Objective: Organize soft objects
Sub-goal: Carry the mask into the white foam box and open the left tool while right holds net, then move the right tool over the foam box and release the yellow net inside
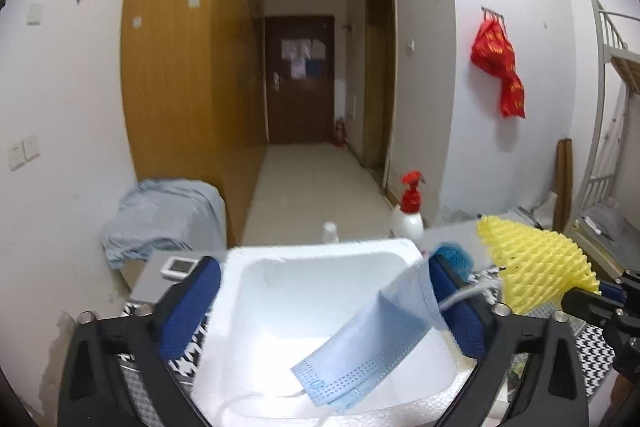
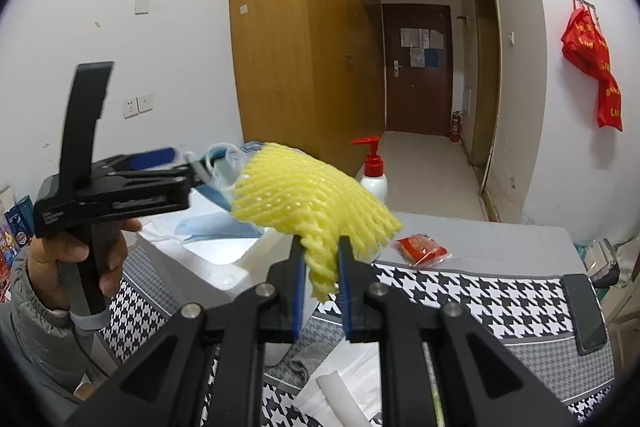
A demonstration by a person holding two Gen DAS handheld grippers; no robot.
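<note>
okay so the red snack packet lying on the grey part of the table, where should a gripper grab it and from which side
Judging by how the red snack packet lies flat on the grey table, come from straight above with jaws spanning its narrower width at the middle. Its crimped ends look thin and slippery, and nothing crowds it. Both grippers are occupied now, though.

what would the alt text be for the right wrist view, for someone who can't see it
The right tongs pinch a yellow foam net above a houndstooth-covered table. To the left, a hand holds the left tongs over a white foam box with a blue face mask in it; a red-capped pump bottle stands behind.
</note>
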